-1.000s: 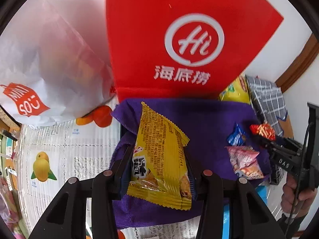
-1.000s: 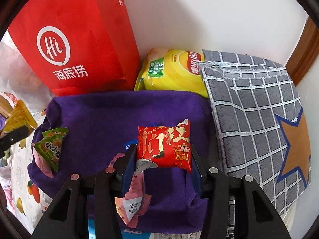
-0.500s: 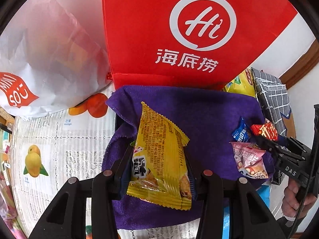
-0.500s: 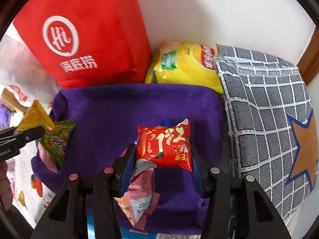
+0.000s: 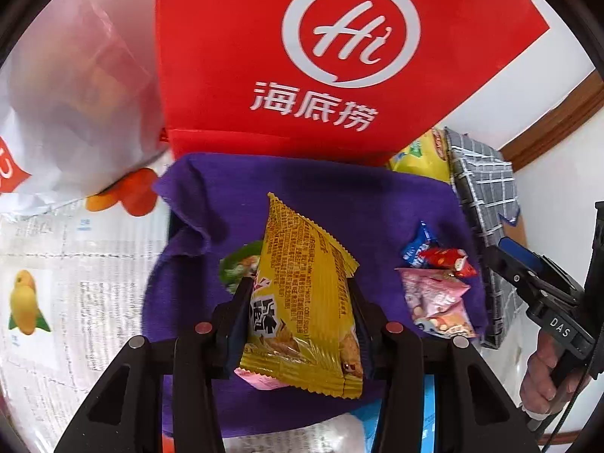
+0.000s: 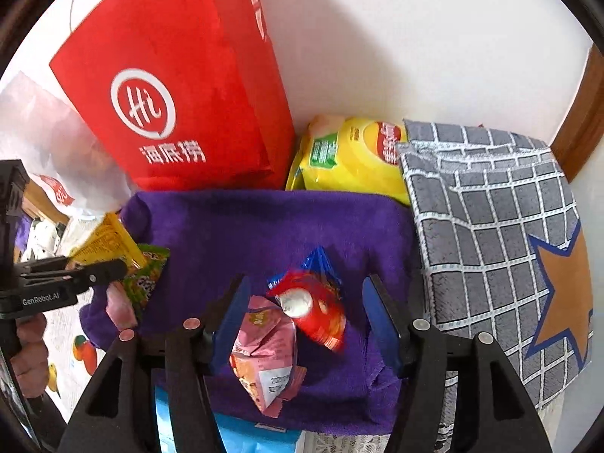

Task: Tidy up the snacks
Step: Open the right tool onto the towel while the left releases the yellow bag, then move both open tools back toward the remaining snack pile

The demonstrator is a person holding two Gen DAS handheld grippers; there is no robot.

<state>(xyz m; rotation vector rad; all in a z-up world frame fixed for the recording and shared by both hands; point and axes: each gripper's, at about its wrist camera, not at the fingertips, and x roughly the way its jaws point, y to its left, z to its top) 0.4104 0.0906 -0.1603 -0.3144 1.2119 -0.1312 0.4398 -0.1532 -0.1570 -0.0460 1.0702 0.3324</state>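
Lying on the purple cloth (image 6: 264, 226), the red snack packet (image 6: 317, 309) is sitting between the two blue pads of the right gripper (image 6: 304, 302), which are parting and are no longer touching it; the packet is looking blurred and is leaning on a pink packet (image 6: 264, 358) and a blue packet (image 6: 321, 260) in a small heap. From the left wrist view the same heap is showing at the cloth's right side, the red packet (image 5: 445, 260) lying on top.

Over at the left side of the cloth, the left gripper (image 5: 298, 302) is clamping a long yellow snack packet (image 5: 302, 302) between its pads, narrowly parted to the packet's width, with the packet pointing up and away above the cloth. A green packet (image 5: 239, 268) is peeking out just behind it, and a pink edge is showing under the yellow packet's lower end. A hand (image 6: 30, 355) is gripping the left tool's handle.

Behind the cloth, a red bag (image 6: 177, 94) with a white round logo is standing against the wall, a yellow crisp bag (image 6: 347, 158) is lying just beside it, and a grey checked cloth (image 6: 490, 226) with an orange star is lying along the purple cloth's right edge. A white plastic bag (image 5: 68, 105) is sitting to the left, on a table covering (image 5: 56, 264) printed with fruit.
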